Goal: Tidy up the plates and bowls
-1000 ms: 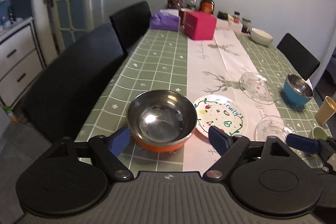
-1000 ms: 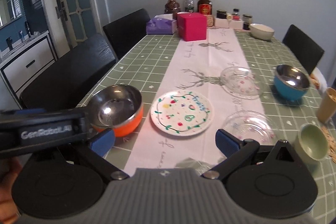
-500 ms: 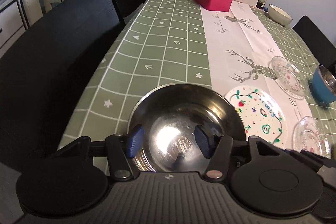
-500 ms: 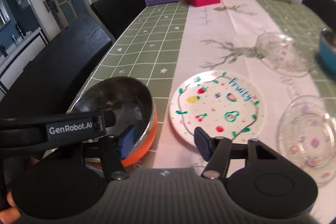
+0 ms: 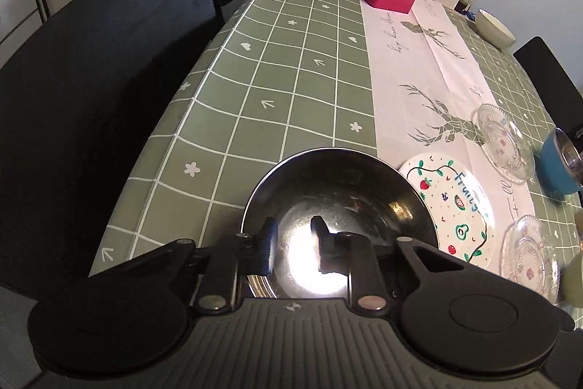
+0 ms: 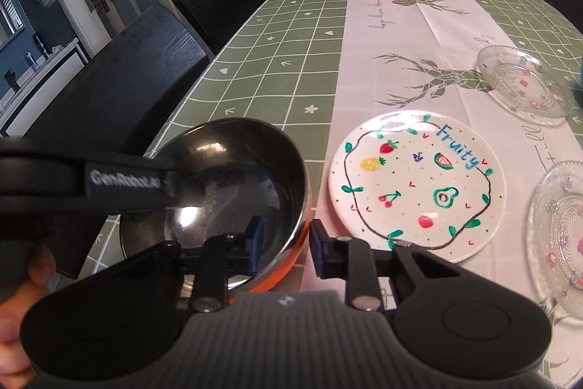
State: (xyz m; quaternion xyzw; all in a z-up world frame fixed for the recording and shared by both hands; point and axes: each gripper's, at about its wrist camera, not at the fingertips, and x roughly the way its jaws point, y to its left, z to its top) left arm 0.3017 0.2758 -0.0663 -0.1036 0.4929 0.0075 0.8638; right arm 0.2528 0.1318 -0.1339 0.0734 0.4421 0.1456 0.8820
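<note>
Both claws straddle the orange steel bowl's rim near the tabletop's left edge: left claw and right claw narrowed but seemingly not yet pinching. Next comes clamping and lifting.

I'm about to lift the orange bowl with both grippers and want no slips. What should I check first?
1. Right gripper straddles the orange bowl rim, one finger inside, one outside: ok.
2. Right jaws clamped firmly: cannot tell.
3. Left gripper on the rim: cannot tell; its fingers show over the interior.
4. Bowl empty: ok.
5. Fruity plate apart from the bowl: ok.
</note>
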